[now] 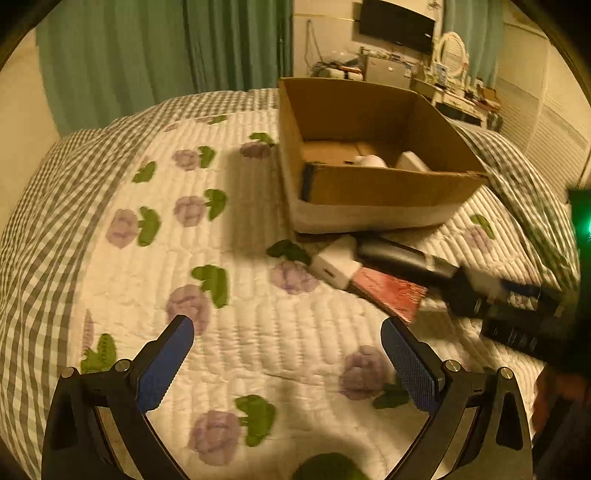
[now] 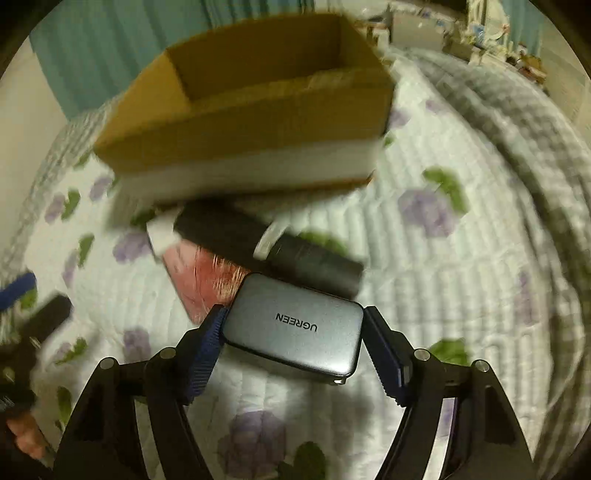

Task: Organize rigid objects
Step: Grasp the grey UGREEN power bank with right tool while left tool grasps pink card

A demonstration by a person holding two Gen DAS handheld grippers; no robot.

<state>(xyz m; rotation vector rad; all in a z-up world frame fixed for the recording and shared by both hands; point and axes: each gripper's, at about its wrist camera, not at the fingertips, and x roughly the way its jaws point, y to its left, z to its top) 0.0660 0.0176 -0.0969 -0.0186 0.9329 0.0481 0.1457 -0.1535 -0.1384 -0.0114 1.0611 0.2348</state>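
My right gripper (image 2: 293, 317) is shut on a grey UGREEN charger (image 2: 295, 328) and holds it above the quilt, near a black cylinder (image 2: 269, 247), a red flat item (image 2: 207, 280) and a white adapter (image 2: 160, 236). An open cardboard box (image 2: 255, 122) stands behind them. My left gripper (image 1: 288, 328) is open and empty over the quilt. In the left wrist view the box (image 1: 369, 184) holds white items (image 1: 410, 162); the white adapter (image 1: 336, 264), red item (image 1: 388, 295) and black cylinder (image 1: 402, 258) lie in front of it, with the right gripper (image 1: 491, 295) blurred at the right.
The floral quilt (image 1: 258, 332) covers a bed with a checked border. Green curtains (image 1: 147, 55) hang behind. A cluttered dresser with a mirror (image 1: 450, 51) and a TV (image 1: 399, 26) stand at the far right.
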